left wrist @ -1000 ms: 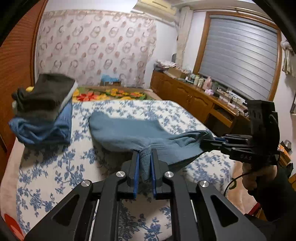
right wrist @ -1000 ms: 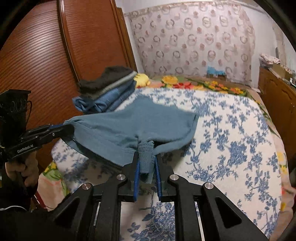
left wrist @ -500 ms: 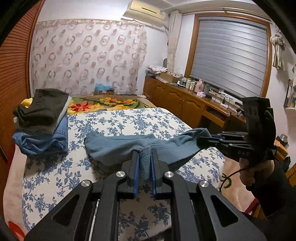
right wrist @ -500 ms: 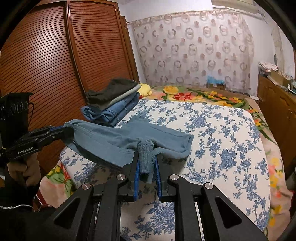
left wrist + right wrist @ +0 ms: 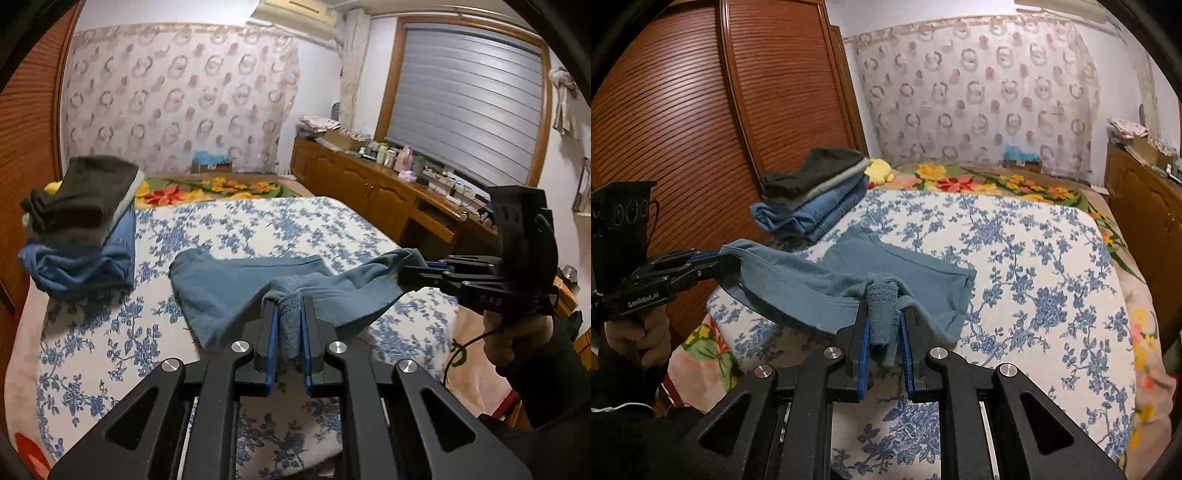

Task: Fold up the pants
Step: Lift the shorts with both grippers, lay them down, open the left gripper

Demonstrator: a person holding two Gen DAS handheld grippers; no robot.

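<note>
Teal-blue pants [image 5: 236, 288] lie partly on the blue-flowered bedspread [image 5: 258, 229], the far part resting flat and the near edge lifted. My left gripper [image 5: 289, 314] is shut on a bunched ribbed corner of the pants. My right gripper [image 5: 884, 317] is shut on the other ribbed corner [image 5: 882, 302]. Each gripper shows in the other's view, the right one [image 5: 421, 271] at the right and the left one [image 5: 713, 258] at the left, with the cloth stretched between them above the bed's near edge.
A stack of folded clothes, dark grey on blue denim [image 5: 81, 229], sits at the bed's far left by the wooden wardrobe doors [image 5: 683, 110]. A wooden dresser with small items [image 5: 388, 184] runs along the right wall. A flowered blanket [image 5: 979, 181] lies at the bed's far end.
Both grippers have pulled the pants toward the near edge and lowered them; the far part now rests flat on the bedspread instead of hanging in the air.
</note>
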